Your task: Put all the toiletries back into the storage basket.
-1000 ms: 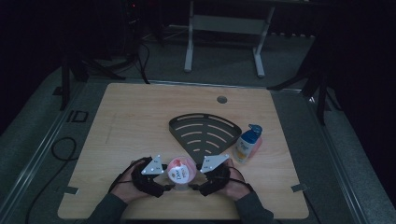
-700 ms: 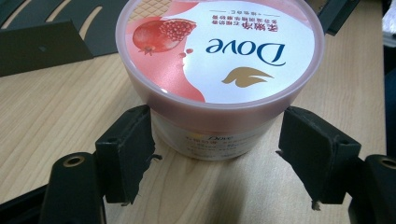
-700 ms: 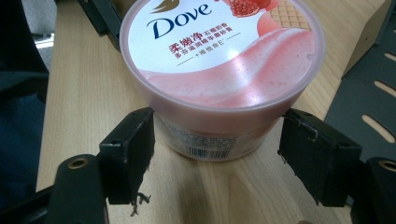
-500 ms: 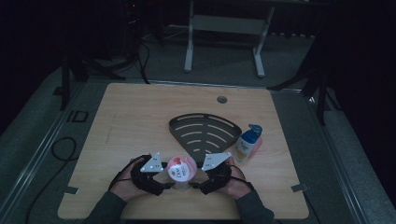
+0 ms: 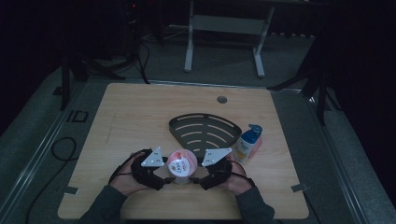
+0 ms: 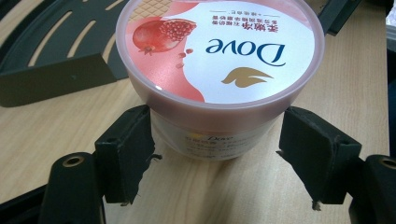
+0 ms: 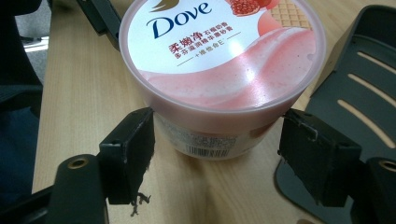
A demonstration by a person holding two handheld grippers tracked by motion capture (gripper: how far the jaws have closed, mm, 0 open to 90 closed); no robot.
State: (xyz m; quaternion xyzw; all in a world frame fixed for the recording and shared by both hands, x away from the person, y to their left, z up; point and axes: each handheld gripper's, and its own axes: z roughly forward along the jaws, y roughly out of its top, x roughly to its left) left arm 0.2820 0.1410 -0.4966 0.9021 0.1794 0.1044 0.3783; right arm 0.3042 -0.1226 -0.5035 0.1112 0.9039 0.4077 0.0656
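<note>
Both grippers bracket the Dove tub (image 5: pixel 181 163) at the near table (image 5: pixel 140 116) edge, about as they did 1.0 s ago; it sits upright on the wood, so no lift yet. The hands look a touch closer in now.

Left gripper (image 6: pixel 215 161): jaws spread about as wide as the tub body, left pad touching or nearly touching the wall under the lid rim, right pad just beside it with a sliver of gap. Not clamped.

Right gripper (image 7: pixel 215 156): same picture from the opposite side, both pads level with the tub wall, not visibly squeezing.

My read: 2 grippers aligned for a 2-sided pinch, closing is the next step. The smooth, tapered wall could slip, so grip under the rim.

Just past the tub: the black slotted corner rack (image 5: pixel 203 130), empty. Right of it, a small pump bottle (image 5: pixel 246 144) lying touching the rack's edge.
</note>
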